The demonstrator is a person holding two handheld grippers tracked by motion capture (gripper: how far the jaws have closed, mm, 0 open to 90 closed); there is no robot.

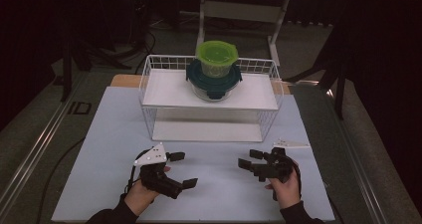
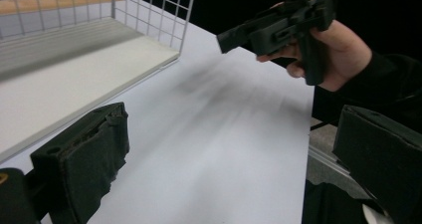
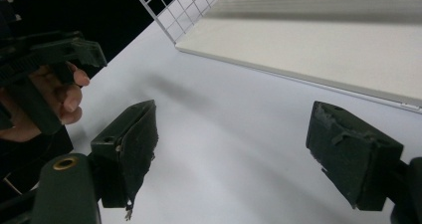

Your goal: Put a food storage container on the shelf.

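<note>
White wire rack [image 1: 149,92] at table's far side, green-lidded tub [image 1: 217,57] stacked on dark-lidded container [image 1: 214,82] atop it. Left gripper [image 1: 185,170], right gripper [image 1: 249,159] gaping, empty (seemingly at rest). Both gripper views: jaws parted wide over bare table [image 2: 214,149].

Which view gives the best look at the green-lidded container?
The high view: the green-lidded container stands stacked on a dark-lidded container on the wire rack's top shelf. The two gripper views take in the rack's lower shelf and mesh, not the container.
</note>
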